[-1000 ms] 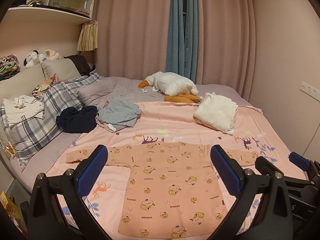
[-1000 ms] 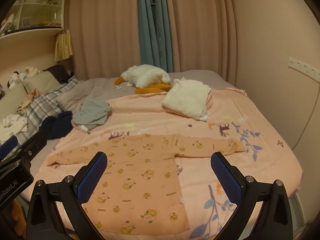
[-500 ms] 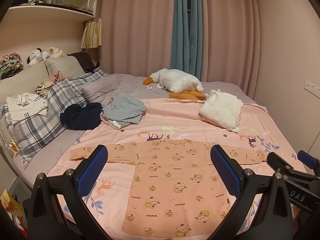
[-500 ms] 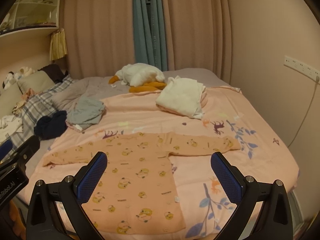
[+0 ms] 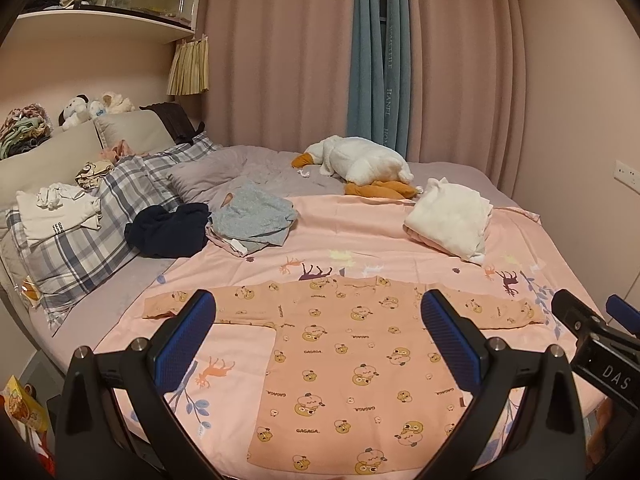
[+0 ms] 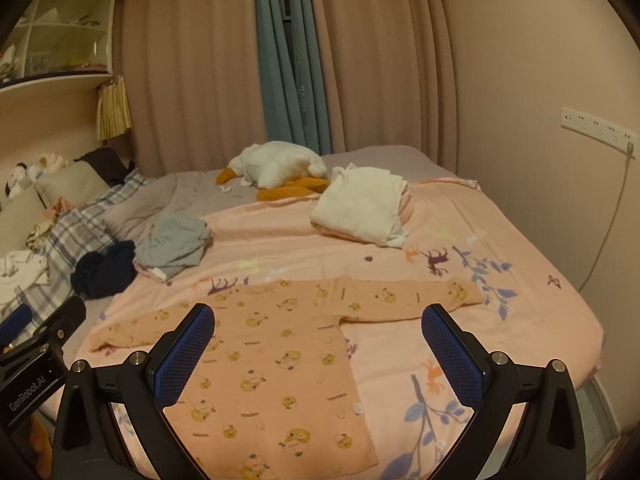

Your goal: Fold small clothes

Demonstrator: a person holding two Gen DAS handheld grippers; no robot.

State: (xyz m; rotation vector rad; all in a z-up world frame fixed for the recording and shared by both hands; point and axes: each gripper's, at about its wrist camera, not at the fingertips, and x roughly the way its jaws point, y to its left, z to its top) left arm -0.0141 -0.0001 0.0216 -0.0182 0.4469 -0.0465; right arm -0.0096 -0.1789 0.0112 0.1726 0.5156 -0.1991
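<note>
I see warm, rather dim indoor light in both views; my right wrist view is darker and more yellow; shadows are soft and I find no glare; edges bend strongly and fall into black corners; focus is acceptable everywhere.

bed [image 5: 208,280] | pink sheet [image 5: 360,232] (animal print) | orange shirt [image 5: 352,360] flat | goose plush [image 5: 360,160]

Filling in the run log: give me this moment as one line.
stage: before first fold | shirt: flat on bed, sleeves spread | left tool: open, above shirt | right tool: open, above shirt
</note>
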